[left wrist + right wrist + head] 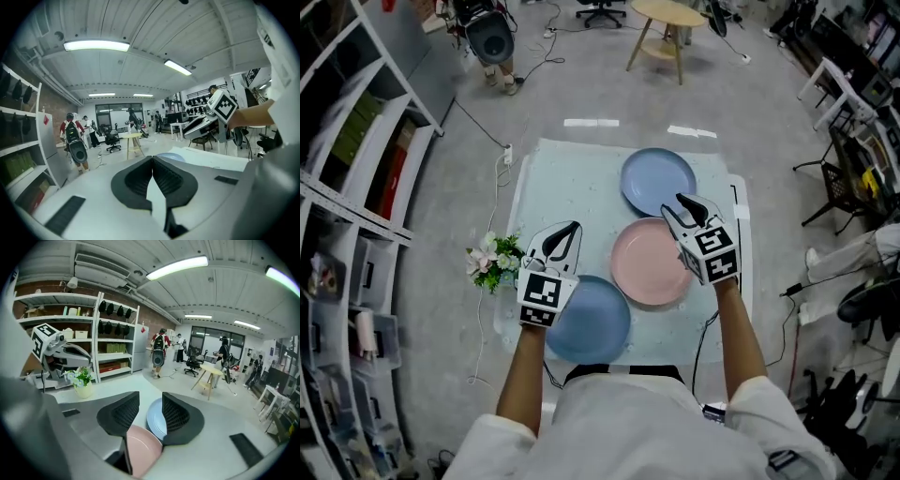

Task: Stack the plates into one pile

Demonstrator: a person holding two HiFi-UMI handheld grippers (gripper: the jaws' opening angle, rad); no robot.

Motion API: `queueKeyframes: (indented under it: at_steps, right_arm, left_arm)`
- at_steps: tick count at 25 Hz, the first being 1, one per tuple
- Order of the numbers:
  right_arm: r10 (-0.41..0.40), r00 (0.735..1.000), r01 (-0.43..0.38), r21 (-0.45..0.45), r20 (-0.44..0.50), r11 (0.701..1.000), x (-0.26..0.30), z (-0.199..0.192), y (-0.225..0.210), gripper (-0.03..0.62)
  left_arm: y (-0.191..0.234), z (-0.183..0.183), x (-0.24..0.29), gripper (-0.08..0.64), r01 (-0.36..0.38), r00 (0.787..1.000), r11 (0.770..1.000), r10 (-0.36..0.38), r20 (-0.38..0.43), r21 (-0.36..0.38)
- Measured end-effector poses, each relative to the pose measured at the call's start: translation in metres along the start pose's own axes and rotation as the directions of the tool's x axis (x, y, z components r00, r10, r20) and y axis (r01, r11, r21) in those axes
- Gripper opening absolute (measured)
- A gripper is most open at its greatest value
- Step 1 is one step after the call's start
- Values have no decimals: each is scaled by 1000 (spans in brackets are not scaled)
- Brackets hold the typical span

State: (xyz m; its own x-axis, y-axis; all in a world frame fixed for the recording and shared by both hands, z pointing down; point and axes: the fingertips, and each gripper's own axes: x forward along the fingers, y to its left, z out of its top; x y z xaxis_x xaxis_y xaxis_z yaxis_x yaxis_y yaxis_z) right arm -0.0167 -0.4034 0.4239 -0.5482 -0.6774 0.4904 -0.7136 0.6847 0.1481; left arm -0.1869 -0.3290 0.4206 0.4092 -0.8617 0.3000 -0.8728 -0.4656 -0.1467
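Desk (572, 187) w/ pale cloth carries all 3 plates, each lying single, none stacked: far blue plate (658, 181), pink plate (649, 262) in the middle, near blue plate (589, 319) closest to me. Pink sits just beside both blues; can't tell if rims touch. So I judge I'm at the 1st pick.

Right gripper (684, 202) hangs over the pink plate's far-right rim, near the far blue plate. Its jaws are spread w/ nothing pinched, and both those plates show thru the gap.

Left gripper (567, 228) is pressed together, empty, by the near blue plate's far-left edge.

Nxt move, imo: lower the right gripper onto one rim, one jaw under & one over, then close, lift and carry it onto another plate.
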Motion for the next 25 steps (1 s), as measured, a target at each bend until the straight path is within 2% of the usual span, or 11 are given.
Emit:
queueKeyframes:
  at_steps: [6,10,16,20,23,25]
  right_arm:
    - [162,980,-166,-28,-113,986,111,-30,2,227]
    - [244,945,-253,-14,-219,967,167,-60,8,259]
    - [256,900,-297,-65,-354,953,229,-104,15,278]
    - [225,875,-286,-83,-429,955,254,-123,14,273]
    - [197,846,-273,-85,-496,958,261,-137,15,244]
    - [182,836,-264,-88,-517,960,264,-143,17,190]
  left_arm:
    - [28,-40,21,20,-101,991,992,93,-91,-81]
    - [33,-59,30,20,-164,979,979,147,-140,-118]
    - [28,-85,35,20,-193,967,970,163,-196,-147]
    - [26,-101,34,20,-204,960,966,167,-225,-157]
    - [27,-110,28,20,-209,956,963,166,-240,-167]
    - [27,-114,24,20,-211,955,963,165,-248,-169]
